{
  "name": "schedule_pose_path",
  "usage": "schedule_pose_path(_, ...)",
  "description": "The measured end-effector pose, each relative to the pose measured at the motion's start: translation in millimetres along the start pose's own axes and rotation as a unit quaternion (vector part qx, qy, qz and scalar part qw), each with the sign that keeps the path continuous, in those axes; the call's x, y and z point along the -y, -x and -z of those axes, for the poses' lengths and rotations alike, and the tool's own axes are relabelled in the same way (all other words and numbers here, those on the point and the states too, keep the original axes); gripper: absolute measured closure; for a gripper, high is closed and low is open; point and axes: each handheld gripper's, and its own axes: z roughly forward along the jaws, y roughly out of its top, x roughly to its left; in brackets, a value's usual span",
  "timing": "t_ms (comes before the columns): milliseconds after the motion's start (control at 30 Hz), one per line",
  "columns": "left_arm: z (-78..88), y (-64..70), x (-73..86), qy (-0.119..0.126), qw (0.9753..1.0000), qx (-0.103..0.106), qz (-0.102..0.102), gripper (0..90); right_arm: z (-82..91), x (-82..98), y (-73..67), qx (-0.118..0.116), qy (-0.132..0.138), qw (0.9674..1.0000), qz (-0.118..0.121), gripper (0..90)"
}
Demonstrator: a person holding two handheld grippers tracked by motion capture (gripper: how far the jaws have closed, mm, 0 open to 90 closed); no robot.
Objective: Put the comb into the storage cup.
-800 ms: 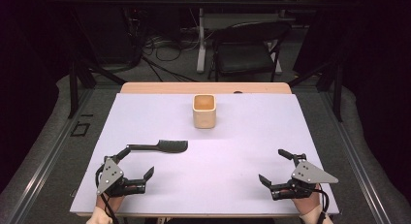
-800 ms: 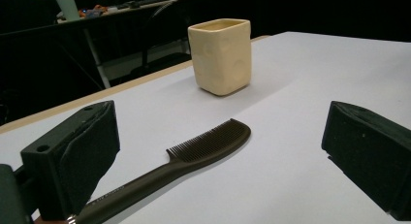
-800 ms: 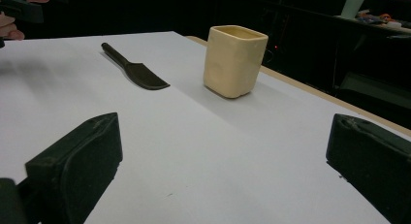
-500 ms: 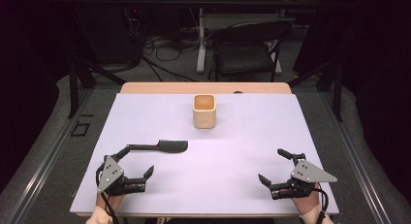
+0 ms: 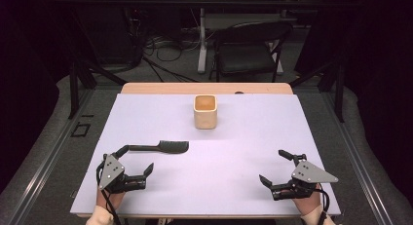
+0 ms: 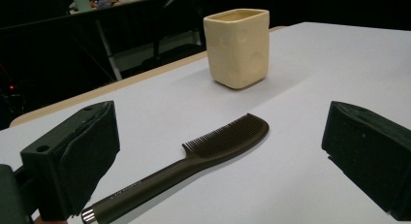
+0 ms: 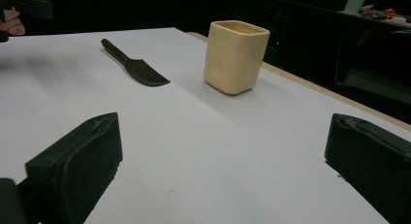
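Note:
A dark comb [image 5: 160, 147] lies flat on the white table [image 5: 253, 137], left of centre, teeth toward the middle. My left gripper [image 5: 135, 159] rests just in front of it with jaws wide open. In the left gripper view the comb [image 6: 194, 161] lies between the open jaws of the left gripper [image 6: 220, 136], its handle end close to the left pad, no pad pressing on it. A cream square cup [image 5: 205, 111] stands upright farther back, also seen as the cup [image 6: 237, 47] and the cup [image 7: 235, 56]. My right gripper [image 5: 272, 166] sits open and empty near the front right; the right gripper [image 7: 223, 136] faces bare table.
A wooden strip [image 5: 160, 88] runs along the table's far edge. Behind it stand a black chair [image 5: 248, 49] and cables on a dark floor. The right gripper view shows the comb [image 7: 138, 69] far off and the other hand [image 7: 14, 23] at top left.

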Motion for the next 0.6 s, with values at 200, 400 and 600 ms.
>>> schedule_pose_path(200, -4.7, -2.2, -2.8, -0.012, 0.9999, -0.003, 0.004, 0.2, -0.9, 0.5, 0.3, 0.003, -0.003, 1.0000, 0.001, 0.0)
schedule_pose_path(400, -8.6, -6.2, -5.0, -0.027, 0.9996, -0.009, 0.004, 0.3, -0.9, 0.6, 0.9, 0.004, -0.005, 1.0000, 0.000, 0.0)
schedule_pose_path(600, -9.8, -12.4, -7.5, -0.026, 0.9995, -0.015, 0.013, 0.3, -2.8, 0.7, 1.3, 0.004, -0.003, 1.0000, 0.003, 0.0)
